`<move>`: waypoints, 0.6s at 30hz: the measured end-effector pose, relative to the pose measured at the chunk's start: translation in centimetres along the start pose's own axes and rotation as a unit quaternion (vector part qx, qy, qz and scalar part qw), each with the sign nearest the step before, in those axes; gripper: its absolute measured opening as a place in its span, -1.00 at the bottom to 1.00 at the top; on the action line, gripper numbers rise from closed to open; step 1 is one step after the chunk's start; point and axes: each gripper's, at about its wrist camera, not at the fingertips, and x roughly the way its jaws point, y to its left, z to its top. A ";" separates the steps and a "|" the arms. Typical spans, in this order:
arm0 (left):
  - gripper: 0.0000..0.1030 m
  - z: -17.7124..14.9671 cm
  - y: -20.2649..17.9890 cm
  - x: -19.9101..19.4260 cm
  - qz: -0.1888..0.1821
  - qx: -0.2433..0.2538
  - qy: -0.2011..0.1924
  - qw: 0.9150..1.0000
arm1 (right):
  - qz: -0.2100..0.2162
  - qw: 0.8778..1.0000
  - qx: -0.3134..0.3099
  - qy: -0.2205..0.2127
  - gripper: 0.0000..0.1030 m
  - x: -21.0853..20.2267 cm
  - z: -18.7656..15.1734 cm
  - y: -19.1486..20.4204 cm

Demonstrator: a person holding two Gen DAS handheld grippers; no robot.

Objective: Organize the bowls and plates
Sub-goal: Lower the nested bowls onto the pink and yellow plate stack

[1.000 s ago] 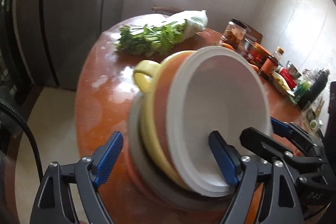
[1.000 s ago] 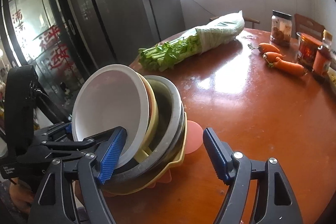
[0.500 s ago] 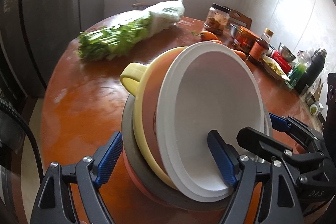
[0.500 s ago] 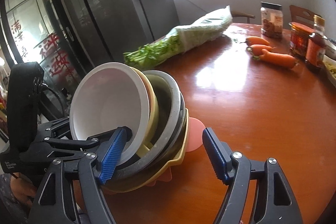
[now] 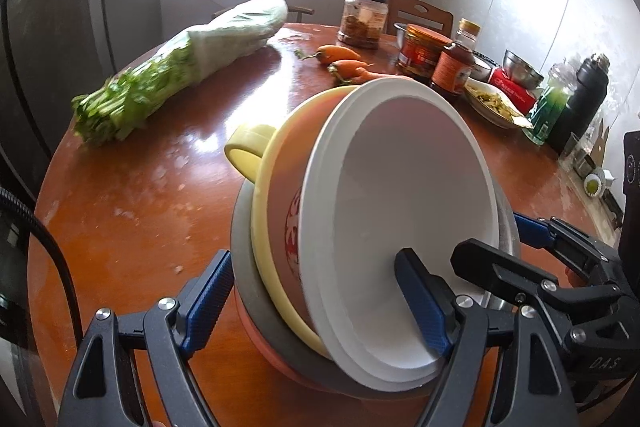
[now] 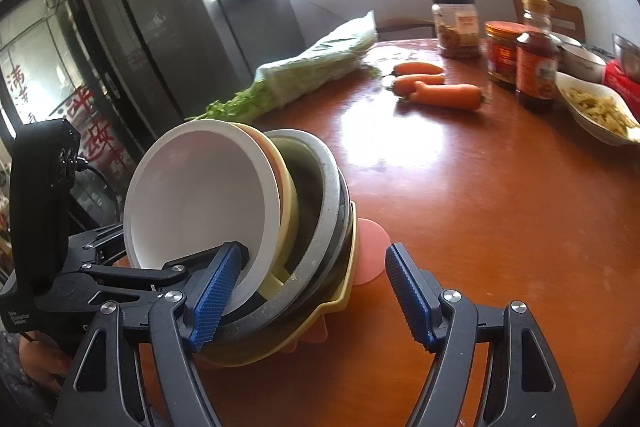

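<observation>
A tilted stack of nested bowls and plates is held between both grippers above the round wooden table (image 5: pixel 132 211). The white bowl (image 5: pixel 408 195) is innermost, then a pinkish-orange bowl (image 5: pixel 288 163), a yellow cup-bowl with a handle (image 5: pixel 248 151), a grey bowl (image 5: pixel 240 239) and a pink plate at the back (image 6: pixel 370 251). My left gripper (image 5: pixel 316 303) straddles the stack's lower rim, one finger inside the white bowl (image 6: pixel 200 195). My right gripper (image 6: pixel 308 291) straddles the stack's rim from the other side. Neither pair of jaws looks pressed tight.
A bagged bunch of greens (image 5: pixel 188 63) lies at the table's far left. Carrots (image 6: pixel 436 91), jars (image 5: pixel 364 19), a sauce bottle (image 6: pixel 536 67), a dish of food (image 6: pixel 600 111), a metal bowl (image 5: pixel 520 69) and bottles (image 5: pixel 580 99) crowd the far right. A dark fridge (image 6: pixel 160 39) stands behind.
The stack and both grippers have swung right over the table. The greens have slid left in both views and the jars and carrots have come into view. The holds look unchanged.
</observation>
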 end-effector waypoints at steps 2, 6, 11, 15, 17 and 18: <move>0.57 0.2 -0.8 0.2 0.004 0.003 -0.001 1.000 | -0.003 1.000 0.006 0.001 0.48 -0.3 -0.1 -0.7; 0.57 0.5 -2.3 0.8 -0.001 0.004 -0.002 1.000 | -0.014 1.000 0.009 0.000 0.48 -1.1 -0.1 -2.0; 0.57 1.1 -3.8 1.8 -0.011 0.000 0.000 1.000 | -0.026 1.000 0.017 -0.004 0.48 -1.9 0.1 -3.5; 0.57 1.3 -4.4 2.3 -0.015 -0.009 0.000 1.000 | -0.035 0.999 0.022 -0.006 0.48 -2.3 0.2 -4.3; 0.58 1.3 -4.7 2.4 -0.014 -0.010 -0.003 1.000 | -0.037 0.999 0.026 -0.006 0.48 -2.5 0.2 -4.6; 0.58 1.3 -4.7 2.4 -0.013 -0.010 -0.005 1.000 | -0.037 0.999 0.026 -0.006 0.48 -2.5 0.2 -4.7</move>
